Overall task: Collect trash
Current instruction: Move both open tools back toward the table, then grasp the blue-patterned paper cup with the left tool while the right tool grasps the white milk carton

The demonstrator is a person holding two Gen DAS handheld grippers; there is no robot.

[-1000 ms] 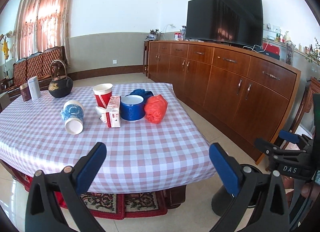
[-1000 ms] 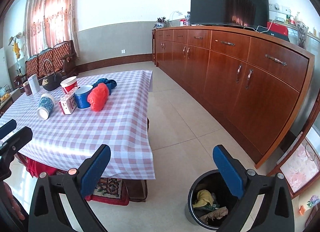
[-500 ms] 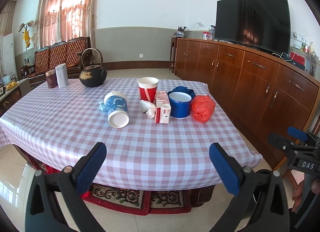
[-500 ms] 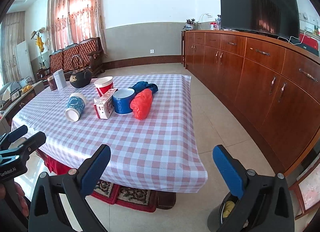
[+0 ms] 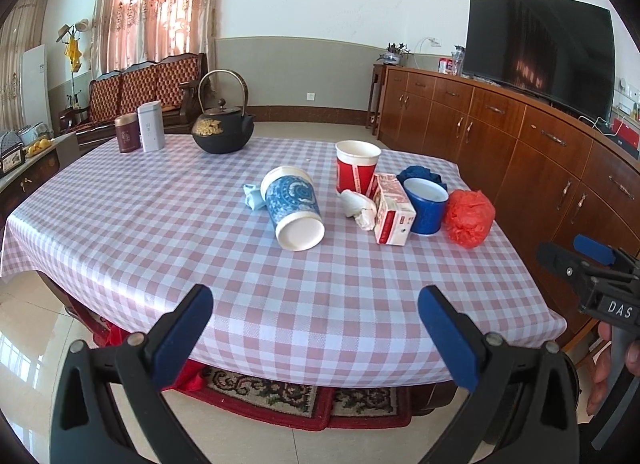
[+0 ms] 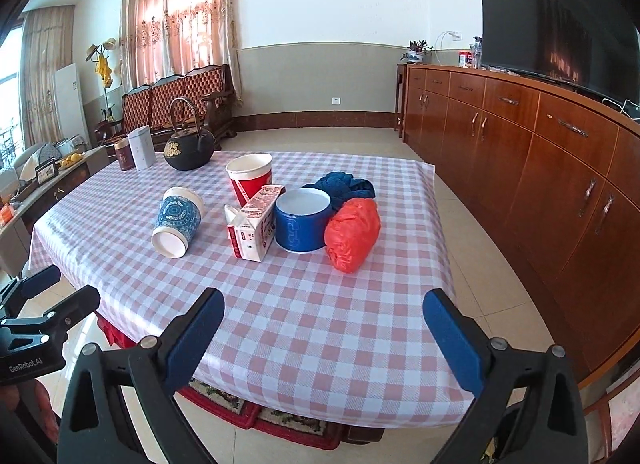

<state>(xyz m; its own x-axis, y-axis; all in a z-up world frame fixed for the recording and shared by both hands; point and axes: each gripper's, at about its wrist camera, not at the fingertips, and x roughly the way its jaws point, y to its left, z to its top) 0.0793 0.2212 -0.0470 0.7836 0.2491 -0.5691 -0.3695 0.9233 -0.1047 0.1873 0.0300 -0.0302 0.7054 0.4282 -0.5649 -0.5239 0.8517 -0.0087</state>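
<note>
On the checked table (image 5: 168, 224) I count three cups: one blue-patterned cup (image 5: 294, 208) tipped on its side, one red cup (image 5: 356, 168) upright, one blue cup (image 6: 302, 224) upright. Beside them: one carton (image 6: 256, 228), one crumpled tissue (image 5: 358, 208), one red bag (image 6: 352, 234). My left gripper (image 5: 316, 328) and right gripper (image 6: 324, 332) are spread wide, holding nothing, well short of the trash.

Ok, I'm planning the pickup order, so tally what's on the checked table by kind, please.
Paper cups: 3 (blue patterned one on its side, red, blue)
Cartons: 1
Plastic bags: 1, red
Crumpled tissues: 2 (white, pale blue)
Dark blue cloth: 1
Teapot: 1
Tins: 2
Total: 11
</note>
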